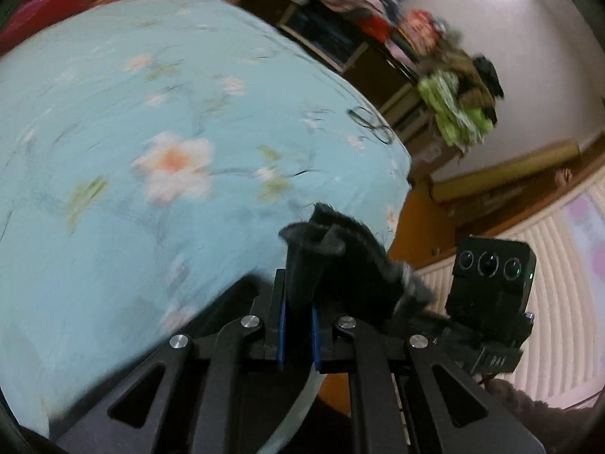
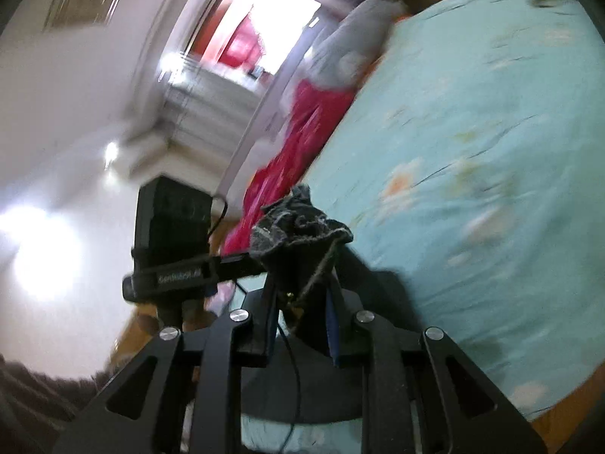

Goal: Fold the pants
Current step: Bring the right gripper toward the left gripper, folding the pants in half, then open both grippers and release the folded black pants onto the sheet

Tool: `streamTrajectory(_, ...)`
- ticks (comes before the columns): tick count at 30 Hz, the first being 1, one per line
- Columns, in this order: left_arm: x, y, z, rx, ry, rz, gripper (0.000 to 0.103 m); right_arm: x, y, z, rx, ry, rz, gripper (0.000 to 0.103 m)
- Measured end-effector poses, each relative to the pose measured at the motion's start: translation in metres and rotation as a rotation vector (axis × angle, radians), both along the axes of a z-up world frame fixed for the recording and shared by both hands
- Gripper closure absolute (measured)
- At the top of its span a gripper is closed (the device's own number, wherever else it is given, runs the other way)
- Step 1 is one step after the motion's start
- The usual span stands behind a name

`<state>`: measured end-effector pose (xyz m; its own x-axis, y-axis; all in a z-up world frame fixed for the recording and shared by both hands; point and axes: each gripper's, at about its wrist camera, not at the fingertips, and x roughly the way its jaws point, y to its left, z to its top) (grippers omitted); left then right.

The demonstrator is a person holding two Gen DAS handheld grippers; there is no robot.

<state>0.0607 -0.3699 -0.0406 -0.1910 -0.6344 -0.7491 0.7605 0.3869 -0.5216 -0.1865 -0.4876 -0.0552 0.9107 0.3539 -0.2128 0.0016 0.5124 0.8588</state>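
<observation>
The pants are dark, black-grey fabric. In the left wrist view a bunched fold of the pants sticks up between the blue pads of my left gripper, which is shut on it above the bed's near corner. In the right wrist view my right gripper is shut on another bunched edge of the pants, with a pale seam and frayed hem showing. Both grippers hold the fabric lifted over the light-blue flowered bedsheet. The rest of the pants hangs below, mostly hidden by the gripper bodies.
The bed fills most of both views. A red blanket and a grey pillow lie at its far side. Glasses lie near the bed's edge. A cluttered shelf with clothes stands by the wall. The other gripper's camera unit is close on the right.
</observation>
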Motion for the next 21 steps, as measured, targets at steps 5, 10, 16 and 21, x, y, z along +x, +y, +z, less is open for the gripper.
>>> streamTrajectory(5, 0.018, 0.106, -0.058, 0.094, 0.129, 0.219, 0.097, 0.05, 0.088, -0.019, -0.04, 0.112, 0.232, 0.079)
streamTrajectory(10, 0.023, 0.172, -0.095, 0.138, 0.229, 0.389, 0.098, 0.082, 0.155, -0.057, -0.152, 0.346, 0.349, 0.078)
streamTrajectory(16, 0.017, 0.186, -0.064, -0.01, 0.225, 0.426, 0.07, 0.046, 0.138, -0.006, -0.219, 0.32, 0.311, 0.035)
streamTrajectory(21, 0.009, 0.175, -0.076, -0.011, 0.299, 0.429, 0.036, 0.003, 0.068, -0.009, -0.144, 0.343, 0.042, 0.031)
